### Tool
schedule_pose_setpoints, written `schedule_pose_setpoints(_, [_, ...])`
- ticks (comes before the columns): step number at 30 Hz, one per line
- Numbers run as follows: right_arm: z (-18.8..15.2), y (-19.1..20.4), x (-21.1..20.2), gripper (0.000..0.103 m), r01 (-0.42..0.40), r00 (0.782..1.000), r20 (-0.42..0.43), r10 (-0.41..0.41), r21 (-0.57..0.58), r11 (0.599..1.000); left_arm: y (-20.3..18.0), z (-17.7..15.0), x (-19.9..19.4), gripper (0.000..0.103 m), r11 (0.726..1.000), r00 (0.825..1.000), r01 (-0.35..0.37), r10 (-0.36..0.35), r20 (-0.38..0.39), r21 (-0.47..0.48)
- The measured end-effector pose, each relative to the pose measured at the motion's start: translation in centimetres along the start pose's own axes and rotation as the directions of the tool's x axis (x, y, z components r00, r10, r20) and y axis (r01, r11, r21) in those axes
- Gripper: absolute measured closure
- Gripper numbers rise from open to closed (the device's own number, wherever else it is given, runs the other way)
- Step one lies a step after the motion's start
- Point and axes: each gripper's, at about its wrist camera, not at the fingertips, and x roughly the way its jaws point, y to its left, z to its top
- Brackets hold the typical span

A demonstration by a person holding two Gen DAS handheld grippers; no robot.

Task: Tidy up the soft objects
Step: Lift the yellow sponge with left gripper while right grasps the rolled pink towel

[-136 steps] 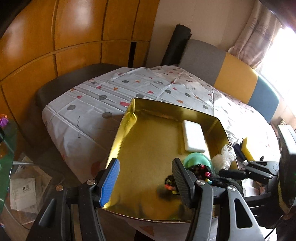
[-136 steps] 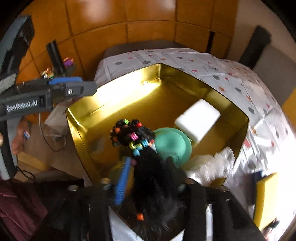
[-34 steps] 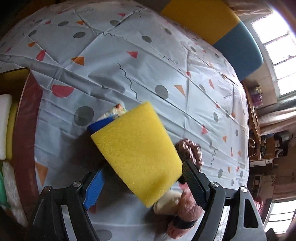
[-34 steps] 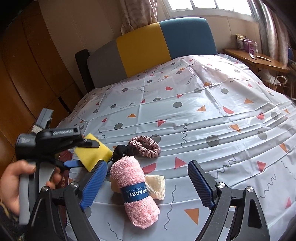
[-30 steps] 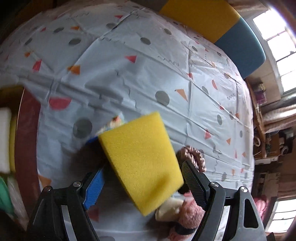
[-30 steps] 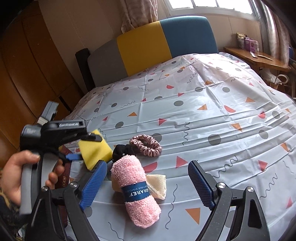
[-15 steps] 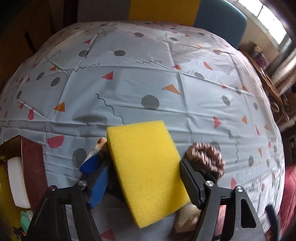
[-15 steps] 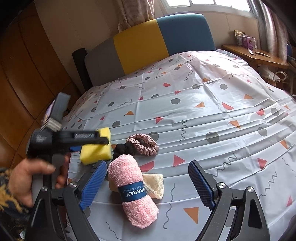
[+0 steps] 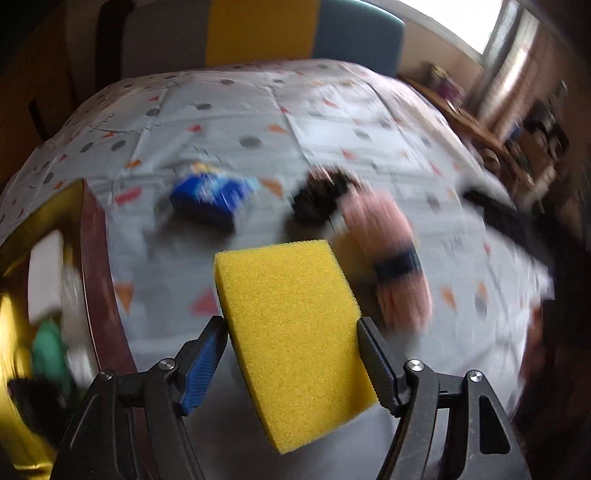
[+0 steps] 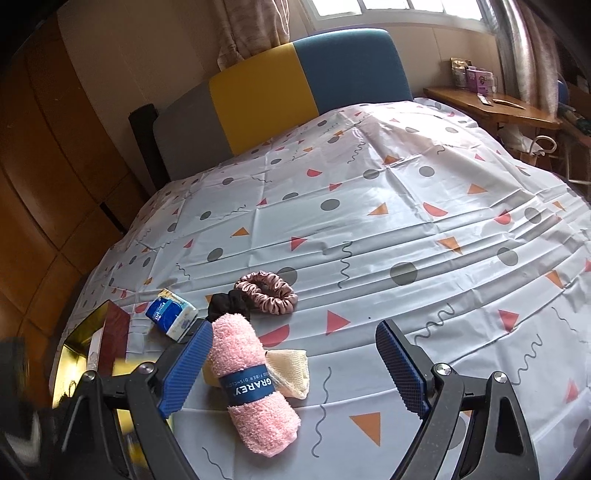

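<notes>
Above the cloth point(image 9: 229, 110) — my left claw point(image 9: 291, 354) clenched a yellow sponge point(image 9: 291, 328), beside the gold box point(image 9: 14, 258); my right claw point(image 10: 295, 369) gaped empty over the pink towel point(image 10: 251, 384).

A grey, yellow and blue headboard point(image 10: 288, 92) stands against a beige wall. Daylight enters the window point(image 10: 399, 9); wooden panels point(image 10: 55, 184) line the left side.
</notes>
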Motion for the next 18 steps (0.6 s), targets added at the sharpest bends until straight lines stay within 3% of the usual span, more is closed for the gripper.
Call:
schedule_pose_setpoints(5, [-0.2,0.1,0.1,0.013,0.012,1.000,-0.004,-0.012,-0.009,1.000,-2.4,-4.8,1.0,0.030,0.988,0.999,-0.054,0.054,0.004,0.147])
schedule_pose_setpoints(7, [-0.3,0.3,0.1,0.013,0.015,1.000,-0.003,-0.015,-0.024,1.000,-2.5,-5.6,0.8,0.029,0.985,0.997,-0.063,0.055,0.055,0.160])
schedule_pose_setpoints(12, [-0.4,0.5,0.2,0.013,-0.005,1.000,-0.003,0.005,-0.038,0.999,-1.0,-6.2,1.7,0.028,0.997,0.999,0.006,-0.009,0.032,0.080])
schedule_pose_setpoints(18, [-0.9,1.5,1.2,0.015,-0.071,0.995,-0.069,0.065,-0.076,0.995,-1.3,-6.8,1.5,0.028,0.995,0.998,-0.015,0.008,0.070,0.102])
